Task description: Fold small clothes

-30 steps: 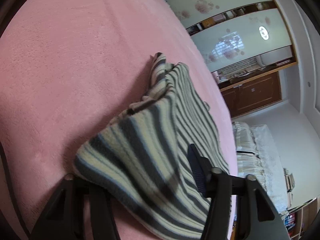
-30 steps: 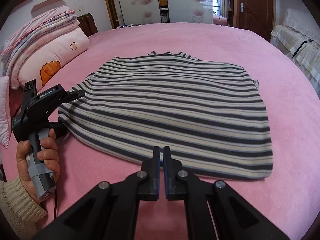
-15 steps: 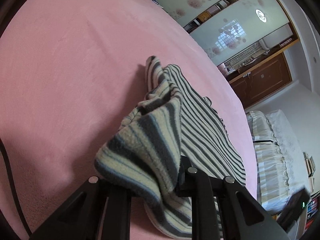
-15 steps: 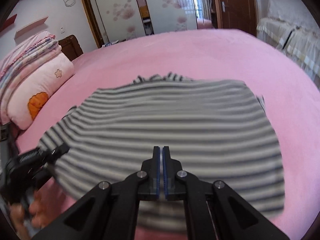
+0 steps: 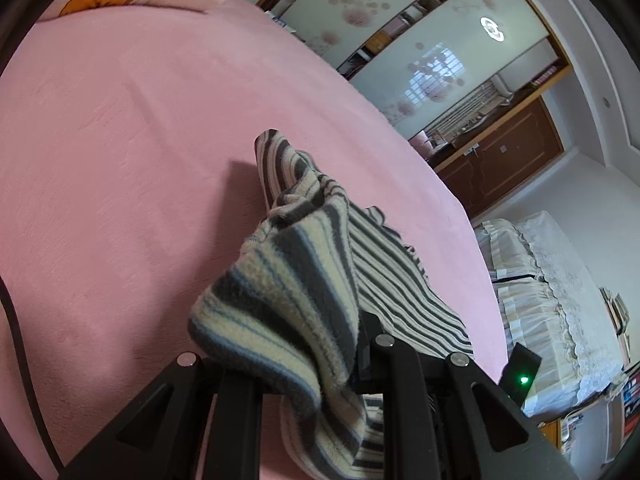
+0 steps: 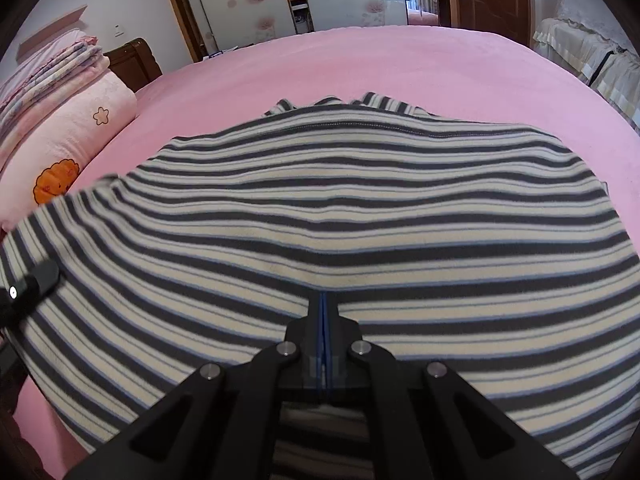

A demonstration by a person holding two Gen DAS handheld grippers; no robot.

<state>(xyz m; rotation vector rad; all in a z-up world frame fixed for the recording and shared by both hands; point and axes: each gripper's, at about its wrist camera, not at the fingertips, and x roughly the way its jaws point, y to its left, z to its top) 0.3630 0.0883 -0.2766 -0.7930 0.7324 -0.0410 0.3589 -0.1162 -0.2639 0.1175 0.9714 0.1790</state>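
Cloth fills both views: a striped garment (image 6: 360, 208) in dark grey, cream and thin blue lines lies spread across a pink bed (image 6: 400, 64), its far edge flat on the cover and its near edge raised toward the cameras. The right gripper (image 6: 323, 300) has its jaws pressed together with only a thin blue line of pad between them, and the near hem of the garment drapes over and around their tips, so they are clenched on that edge. In the left wrist view the left gripper (image 5: 304, 364) has a bunched corner of the garment (image 5: 288, 300) between its jaws, the fabric lifted off the bed (image 5: 120, 160) and hanging in a fold over the black fingers; the jaws grip it. From there the rest of the cloth runs away in a rumpled ridge across the cover. The left gripper also shows at the left edge of the right wrist view (image 6: 28, 286), at the garment's corner. A pink pillow (image 6: 68, 140) with an orange print lies at the head of the bed, beside a stack of folded blankets (image 6: 44, 72).
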